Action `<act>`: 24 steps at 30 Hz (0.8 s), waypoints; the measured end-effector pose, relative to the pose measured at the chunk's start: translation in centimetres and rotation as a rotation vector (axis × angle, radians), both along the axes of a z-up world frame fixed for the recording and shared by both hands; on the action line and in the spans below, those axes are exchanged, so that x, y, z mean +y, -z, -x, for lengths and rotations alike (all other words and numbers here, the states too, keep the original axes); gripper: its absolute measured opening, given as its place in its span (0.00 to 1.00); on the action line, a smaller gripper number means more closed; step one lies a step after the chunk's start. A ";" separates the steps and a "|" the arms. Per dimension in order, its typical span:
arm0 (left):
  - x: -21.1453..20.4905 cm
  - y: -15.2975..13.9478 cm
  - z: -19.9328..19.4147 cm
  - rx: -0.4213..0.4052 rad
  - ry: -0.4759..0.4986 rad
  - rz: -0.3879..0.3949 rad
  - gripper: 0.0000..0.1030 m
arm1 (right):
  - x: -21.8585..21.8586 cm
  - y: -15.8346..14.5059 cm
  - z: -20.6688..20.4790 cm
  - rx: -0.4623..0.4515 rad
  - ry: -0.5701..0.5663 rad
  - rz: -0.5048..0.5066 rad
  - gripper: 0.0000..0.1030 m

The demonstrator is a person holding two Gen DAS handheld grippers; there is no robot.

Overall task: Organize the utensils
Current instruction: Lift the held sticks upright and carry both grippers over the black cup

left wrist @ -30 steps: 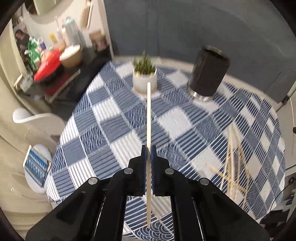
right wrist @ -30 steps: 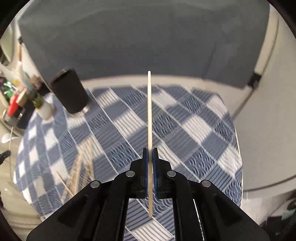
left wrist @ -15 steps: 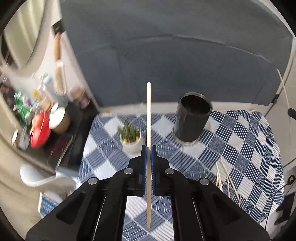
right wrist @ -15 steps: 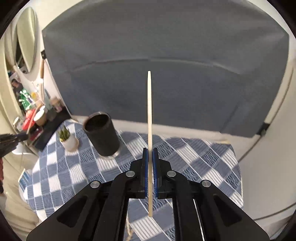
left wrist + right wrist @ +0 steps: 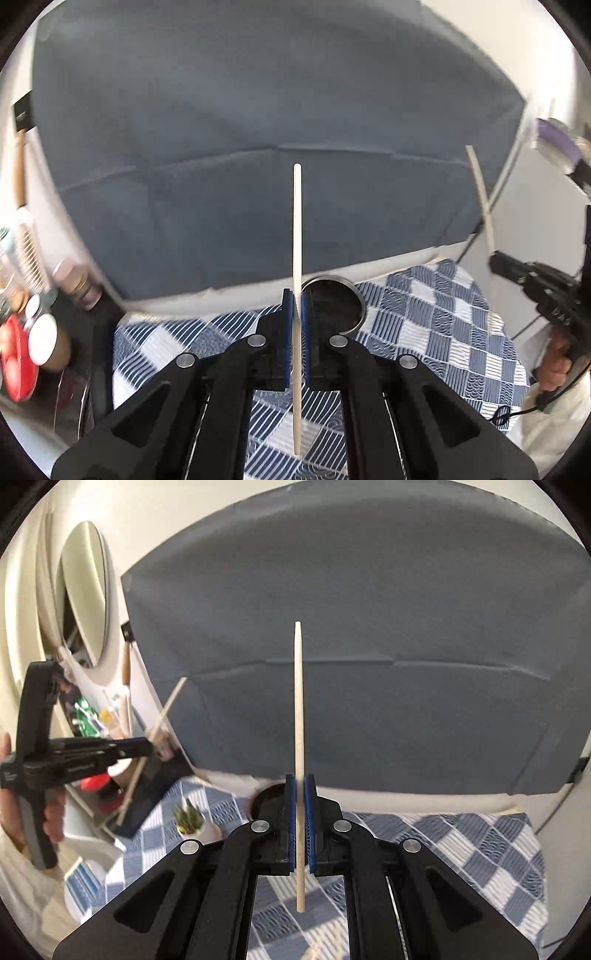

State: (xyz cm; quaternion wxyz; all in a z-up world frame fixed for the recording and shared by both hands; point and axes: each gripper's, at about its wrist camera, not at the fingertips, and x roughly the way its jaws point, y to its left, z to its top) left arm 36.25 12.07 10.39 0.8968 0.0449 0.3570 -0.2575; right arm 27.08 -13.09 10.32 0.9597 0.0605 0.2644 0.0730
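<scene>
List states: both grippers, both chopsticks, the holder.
Left gripper: shut on left chopstick.
Left chopstick: clamped, lifted, sticking out past both jaw ends.
Right gripper: shut on right chopstick.
Right chopstick: clamped, lifted.
Holder: upright, open-topped; contents unclear.

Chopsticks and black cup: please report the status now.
Left gripper shut on one pale wooden chopstick. Right gripper shut on another pale wooden chopstick. Black cylindrical cup open-mouthed on table, just ahead. Nothing in the way.
</scene>
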 end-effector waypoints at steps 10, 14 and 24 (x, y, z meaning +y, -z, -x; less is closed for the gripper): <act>-0.9 1.9 -4.2 0.056 0.176 0.211 0.05 | 2.4 1.2 -2.3 -0.111 -0.012 -0.107 0.05; -1.5 2.8 -5.4 0.048 0.225 0.308 0.05 | 2.6 2.1 -3.5 -0.128 -0.024 -0.121 0.05; -1.7 7.0 -9.8 0.073 0.300 0.611 0.05 | 2.3 5.1 -8.1 -0.165 -0.049 -0.173 0.05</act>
